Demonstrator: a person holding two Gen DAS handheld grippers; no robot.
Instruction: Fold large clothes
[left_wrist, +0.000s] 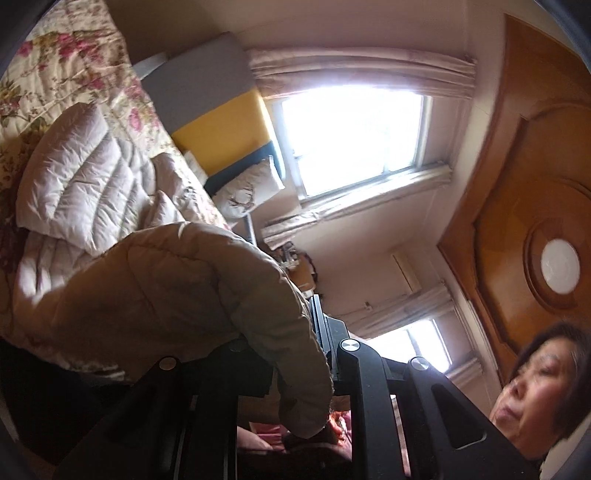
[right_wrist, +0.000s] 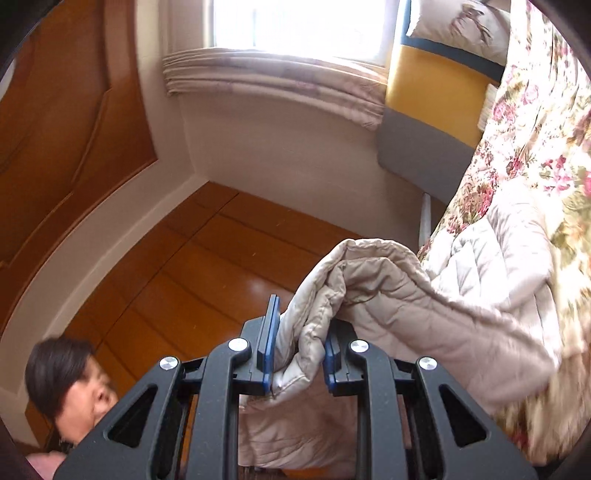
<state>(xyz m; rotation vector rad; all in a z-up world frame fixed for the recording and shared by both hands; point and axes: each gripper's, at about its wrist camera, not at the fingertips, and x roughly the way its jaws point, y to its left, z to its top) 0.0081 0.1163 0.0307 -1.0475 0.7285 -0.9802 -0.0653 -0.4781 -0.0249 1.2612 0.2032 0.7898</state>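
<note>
Only the right wrist view shows blue pads pinching the quilted jacket.

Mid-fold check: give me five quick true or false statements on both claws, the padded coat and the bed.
1. The right claw clamps a fold of the beige quilted padded coat. True.
2. The left claw is empty. False: coat fabric is bunched between its fingers.
3. The coat lies flat on the wooden floor. False: it is lifted from the floral quilted bedspread.
4. The bedspread is plain blue. False: cream with pink flowers.
5. A bright window is behind the bed. True.
</note>
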